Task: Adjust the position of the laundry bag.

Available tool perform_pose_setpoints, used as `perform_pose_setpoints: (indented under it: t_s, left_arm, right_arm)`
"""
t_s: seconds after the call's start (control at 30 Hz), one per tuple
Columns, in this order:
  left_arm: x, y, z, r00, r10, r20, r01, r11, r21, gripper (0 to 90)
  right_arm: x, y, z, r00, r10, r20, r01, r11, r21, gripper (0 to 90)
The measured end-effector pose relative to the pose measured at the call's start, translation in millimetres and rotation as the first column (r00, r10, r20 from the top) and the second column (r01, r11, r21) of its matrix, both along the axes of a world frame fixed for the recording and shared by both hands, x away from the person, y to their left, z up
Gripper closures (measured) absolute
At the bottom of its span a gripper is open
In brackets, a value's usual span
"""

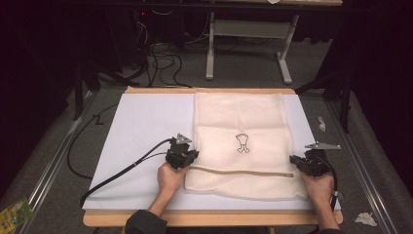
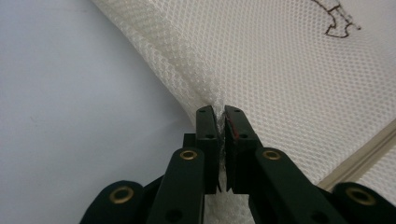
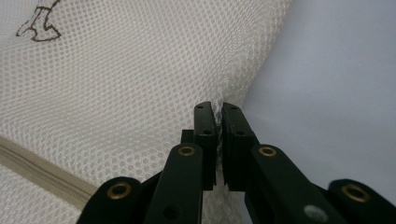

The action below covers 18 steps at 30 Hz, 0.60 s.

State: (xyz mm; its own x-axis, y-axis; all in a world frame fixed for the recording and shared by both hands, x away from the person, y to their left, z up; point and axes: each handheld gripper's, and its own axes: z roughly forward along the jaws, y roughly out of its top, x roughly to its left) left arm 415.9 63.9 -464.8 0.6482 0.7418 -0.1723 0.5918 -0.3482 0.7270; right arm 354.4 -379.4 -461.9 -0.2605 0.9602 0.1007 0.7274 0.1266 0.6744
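Mesh bag (image 1: pixel 241 144): cream mesh laundry bag, lying flat on the white sheet (image 1: pixel 146 131) that covers the table (image 1: pixel 214 218), right of centre; its far end reaches the sheet's far edge.
Zipper (image 1: pixel 241 172): runs across the bag near its near end, closed as far as can be seen.
Mark (image 1: pixel 242 143): small dark outline drawing in the bag's middle.
Left tool (image 1: pixel 191 157): at the bag's left edge, just beyond the zipper; jaws pressed together, pinching a fold of mesh (image 2: pixel 219 122).
Right tool (image 1: pixel 295 161): at the bag's right edge, by the zipper's end; jaws pinching the mesh edge (image 3: pixel 218 112).
Hands: one behind each tool, coming from the near table edge.
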Motion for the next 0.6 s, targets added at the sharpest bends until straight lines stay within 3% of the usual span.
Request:
perform_pose_setpoints:
  t_s: [0.17,0.33,0.6]
  left_arm:
    - [-0.3,5.0,7.7,0.9997,-0.011,0.022,0.011,0.9999,-0.011,86.2]
    - [3.2,9.6,13.0,0.9996,-0.001,0.027,0.001,0.9998,-0.022,86.0]
    - [4.2,19.2,17.8,0.9990,-0.002,0.044,0.003,0.9999,-0.017,86.0]
  right_arm:
    - [-1.9,-1.7,-1.4,0.9996,0.015,0.024,-0.015,0.9998,0.016,87.5]
    - [-5.2,-2.3,2.6,0.9987,0.027,0.043,-0.029,0.9976,0.063,87.4]
    - [-2.1,6.6,5.2,0.9971,0.052,0.056,-0.055,0.9965,0.062,87.5]
